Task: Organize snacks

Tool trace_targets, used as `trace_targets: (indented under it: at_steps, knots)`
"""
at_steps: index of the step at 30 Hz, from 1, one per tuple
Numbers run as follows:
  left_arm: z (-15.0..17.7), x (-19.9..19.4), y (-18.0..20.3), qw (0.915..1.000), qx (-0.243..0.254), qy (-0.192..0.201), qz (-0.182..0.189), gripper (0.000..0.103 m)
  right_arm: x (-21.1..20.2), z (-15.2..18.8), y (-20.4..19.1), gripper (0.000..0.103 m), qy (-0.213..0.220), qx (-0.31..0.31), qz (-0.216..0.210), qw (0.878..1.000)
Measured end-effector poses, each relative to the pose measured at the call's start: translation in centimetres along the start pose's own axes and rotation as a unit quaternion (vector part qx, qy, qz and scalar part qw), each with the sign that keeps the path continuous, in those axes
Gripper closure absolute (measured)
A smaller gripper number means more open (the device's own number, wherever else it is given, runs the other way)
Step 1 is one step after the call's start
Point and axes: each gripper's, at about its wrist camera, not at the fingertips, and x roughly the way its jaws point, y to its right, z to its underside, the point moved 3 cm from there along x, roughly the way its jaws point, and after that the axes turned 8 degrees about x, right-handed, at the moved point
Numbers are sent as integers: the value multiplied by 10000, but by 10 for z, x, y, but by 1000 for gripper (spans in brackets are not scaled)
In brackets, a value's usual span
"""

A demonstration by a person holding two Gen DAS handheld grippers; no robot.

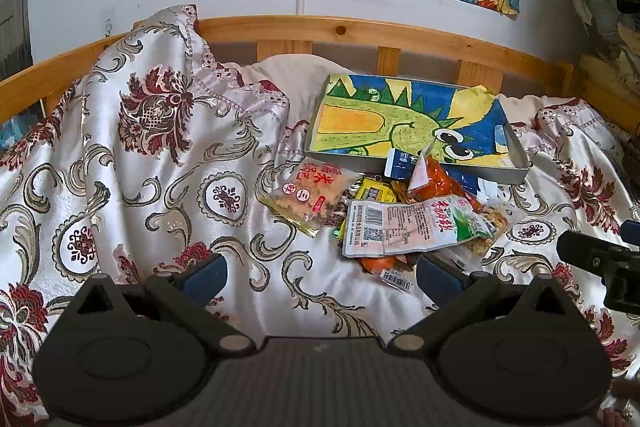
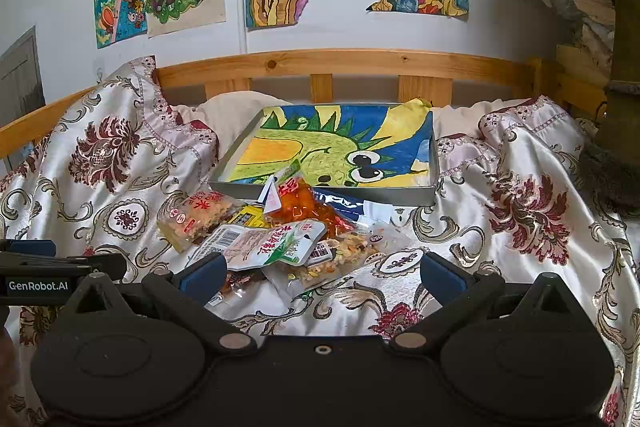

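Left tongs (image 1: pixel 320 277) and right tongs (image 2: pixel 322 273) both released, jaws spread wide, low and level over satin floral bedspread (image 1: pixel 160 187). Just ahead, heaped crinkly plastic snack packets (image 2: pixel 272 235), glossy, flat, overlapping. Beyond the heap, shallow rectangular tray (image 2: pixel 434 163) lined with crayon dinosaur drawing, tilted. Farther, wooden slatted rail (image 1: pixel 360 31).

**Snack pile and tray, bed surface**

Snack packets (image 2: pixel 276 239) are lying in a loose, overlapping heap on the bedspread. A white packet (image 1: pixel 416 225) with barcode and green print is lying flat on top. A clear rice-cracker bag (image 1: pixel 310 195) is sitting at the heap's 9 o'clock. An orange-filled bag (image 2: pixel 304 205) is leaning against the tray's near rim. The shallow grey tray (image 2: pixel 434 163), lined with a dinosaur drawing, is resting at 12 o'clock.
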Motion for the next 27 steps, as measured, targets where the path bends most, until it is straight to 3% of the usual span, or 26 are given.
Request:
trace_targets:
  at_steps: [18, 27]
  knots:
    - [0, 6, -3, 9992, -62, -288, -260, 0, -1, -5, -2, 0, 241, -111, 28, 9996]
    - [-27, 6, -14, 9977, -304, -414, -439, 0, 16, -15, -7, 0, 312, -257, -58, 9992]
